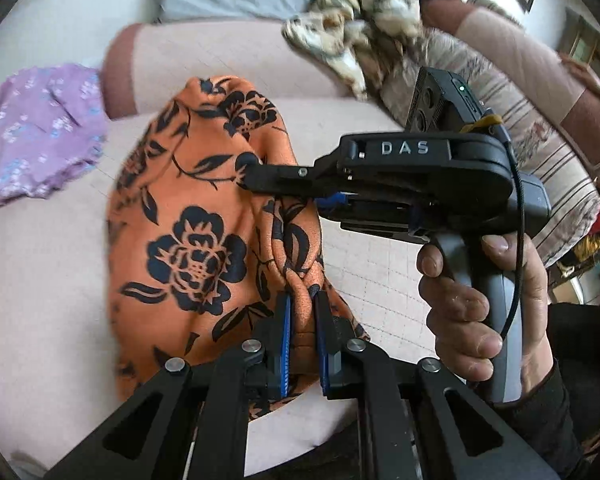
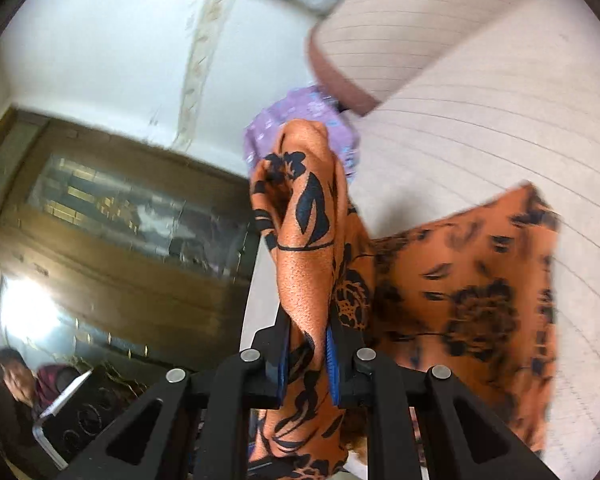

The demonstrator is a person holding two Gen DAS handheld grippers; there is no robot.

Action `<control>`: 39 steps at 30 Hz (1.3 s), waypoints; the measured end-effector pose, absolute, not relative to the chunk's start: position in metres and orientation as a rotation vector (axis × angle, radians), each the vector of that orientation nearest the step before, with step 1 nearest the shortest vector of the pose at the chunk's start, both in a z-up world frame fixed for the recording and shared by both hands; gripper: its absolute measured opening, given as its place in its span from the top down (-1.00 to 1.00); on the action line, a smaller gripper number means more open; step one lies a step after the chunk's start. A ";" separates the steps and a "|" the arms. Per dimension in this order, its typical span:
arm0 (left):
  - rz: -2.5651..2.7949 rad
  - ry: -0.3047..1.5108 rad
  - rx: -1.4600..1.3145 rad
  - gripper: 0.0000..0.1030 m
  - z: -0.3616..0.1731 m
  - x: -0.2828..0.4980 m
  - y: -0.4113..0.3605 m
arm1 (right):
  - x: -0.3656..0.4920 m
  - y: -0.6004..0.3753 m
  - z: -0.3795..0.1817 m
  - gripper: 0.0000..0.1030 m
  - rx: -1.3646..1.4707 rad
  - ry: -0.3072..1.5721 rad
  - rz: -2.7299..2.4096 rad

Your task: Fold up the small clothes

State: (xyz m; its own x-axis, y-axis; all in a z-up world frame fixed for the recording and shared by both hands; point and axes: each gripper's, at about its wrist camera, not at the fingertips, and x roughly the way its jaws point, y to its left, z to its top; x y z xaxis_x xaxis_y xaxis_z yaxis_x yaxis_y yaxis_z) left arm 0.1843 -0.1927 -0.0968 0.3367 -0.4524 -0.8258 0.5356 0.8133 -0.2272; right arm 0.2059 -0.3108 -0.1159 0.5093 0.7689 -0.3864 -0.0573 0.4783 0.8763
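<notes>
Two grippers, one in each of my hands, are clamped on the same orange cloth with black flowers. My left gripper has its blue pads closed tight on a bunched fold of the cloth's edge, low in the left wrist view. My right gripper comes in from the right in that view, its black tips pinched shut on another gathered part of the cloth, and my right hand is wrapped around its grey handle. In the right wrist view the same gripper has a thick twist of the orange cloth squeezed between its pads, with the rest hanging off to the right. The cloth is lifted, draped between the two grippers above a pale pink sofa. A purple flowered garment lies on the sofa seat to the left, well apart from the orange cloth. A crumpled beige patterned cloth sits farther back on the sofa. The right wrist view is blurred, with a brown wooden cabinet behind.
</notes>
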 end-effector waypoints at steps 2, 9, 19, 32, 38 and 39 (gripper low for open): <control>-0.652 1.077 0.087 0.78 -0.113 0.194 -0.206 | 0.206 -0.328 -0.133 0.69 0.983 0.913 0.574; -0.626 1.182 0.080 0.78 -0.165 0.222 -0.230 | 0.216 -0.354 -0.193 0.69 1.046 1.002 0.472; -0.646 1.218 0.014 0.72 -0.192 0.240 -0.218 | 0.224 -0.360 -0.218 0.68 0.986 1.092 0.371; -0.479 1.105 -0.205 -0.29 -0.130 0.245 -0.049 | 0.162 -0.341 -0.149 -0.32 0.814 0.980 0.282; -0.366 1.256 -0.322 -0.35 -0.190 0.280 -0.003 | 0.149 -0.310 -0.164 -0.04 0.667 1.136 0.142; -0.368 1.276 -0.340 -0.35 -0.196 0.279 -0.004 | 0.150 -0.305 -0.172 0.04 0.639 1.174 0.112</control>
